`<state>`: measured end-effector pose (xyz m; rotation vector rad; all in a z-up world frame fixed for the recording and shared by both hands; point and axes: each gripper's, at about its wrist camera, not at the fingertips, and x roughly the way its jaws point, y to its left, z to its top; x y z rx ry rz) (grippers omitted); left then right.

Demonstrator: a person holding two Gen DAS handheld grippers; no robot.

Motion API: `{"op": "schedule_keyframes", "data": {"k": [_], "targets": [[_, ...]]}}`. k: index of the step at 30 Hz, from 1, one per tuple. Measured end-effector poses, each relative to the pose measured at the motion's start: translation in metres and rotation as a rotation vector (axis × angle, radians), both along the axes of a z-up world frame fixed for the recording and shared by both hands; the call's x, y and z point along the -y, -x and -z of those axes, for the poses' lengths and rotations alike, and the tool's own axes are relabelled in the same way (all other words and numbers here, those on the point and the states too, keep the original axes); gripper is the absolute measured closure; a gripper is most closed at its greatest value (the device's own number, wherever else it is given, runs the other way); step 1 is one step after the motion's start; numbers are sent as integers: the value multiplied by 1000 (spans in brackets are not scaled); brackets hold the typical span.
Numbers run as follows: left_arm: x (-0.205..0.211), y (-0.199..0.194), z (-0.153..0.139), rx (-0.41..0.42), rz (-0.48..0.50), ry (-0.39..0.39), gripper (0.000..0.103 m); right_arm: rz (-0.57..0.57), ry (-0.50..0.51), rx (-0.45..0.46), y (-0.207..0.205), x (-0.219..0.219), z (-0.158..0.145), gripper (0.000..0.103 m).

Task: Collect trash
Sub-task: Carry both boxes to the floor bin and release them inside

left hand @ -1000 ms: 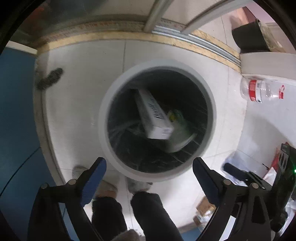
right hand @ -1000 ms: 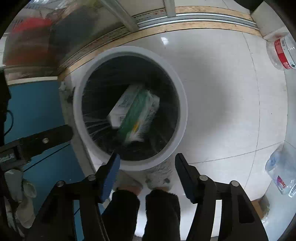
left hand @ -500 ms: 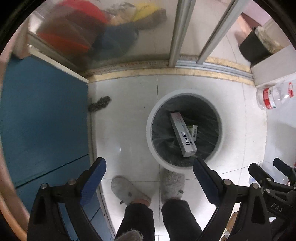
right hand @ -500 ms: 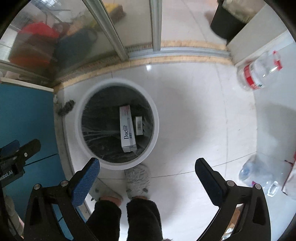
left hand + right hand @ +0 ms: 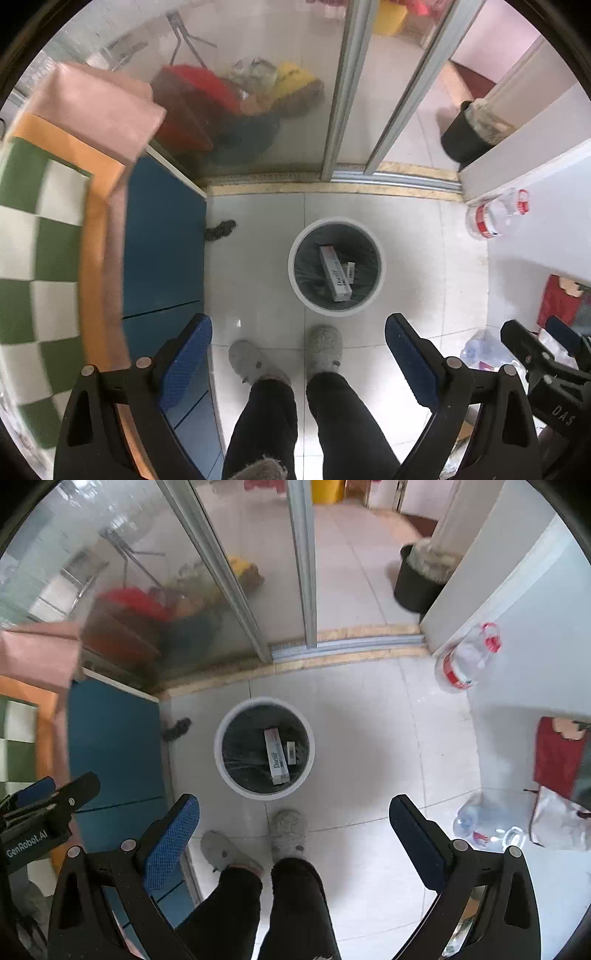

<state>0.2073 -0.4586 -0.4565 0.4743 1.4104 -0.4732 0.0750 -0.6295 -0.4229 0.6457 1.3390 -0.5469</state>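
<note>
A round white trash bin (image 5: 295,280) with a dark liner stands on the tiled floor, also in the right wrist view (image 5: 221,760). Inside lie a long white toothpaste box (image 5: 335,274) (image 5: 276,757) and a small white box (image 5: 350,272) (image 5: 291,751). My left gripper (image 5: 297,354) is open and empty, held high above the floor near the bin. My right gripper (image 5: 293,830) is open and empty, also high above the bin. Each gripper shows at the edge of the other's view.
A blue cabinet (image 5: 162,251) and a table with a checked cloth (image 5: 33,258) stand at the left. Glass sliding doors (image 5: 347,92) are behind the bin. Plastic bottles (image 5: 469,657) (image 5: 487,823) lie at the right. The person's slippered feet (image 5: 321,347) stand before the bin.
Both grippers have risen well away from the bin, which now looks much smaller. The right jaws have spread wider. The boxes have settled in the bin.
</note>
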Motion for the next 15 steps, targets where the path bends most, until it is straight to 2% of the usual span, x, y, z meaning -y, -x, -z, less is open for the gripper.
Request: {"op": "schedule_keyframes", "data": {"k": [5,8,12,15], "targets": [[-11,18,-65,7,3,43,7,-7,11,39,18,-6,-82,0],[-20,23,-95,3,-8,75,7,-19,24,55,27,-12,-118,0],[-34,24,-128,11,-37,123,7,-23,9,73,33,-17,-151,0],[-50,16,-150,54,-68,152,7,-32,-1,94,26,-24,-171,0]]}}
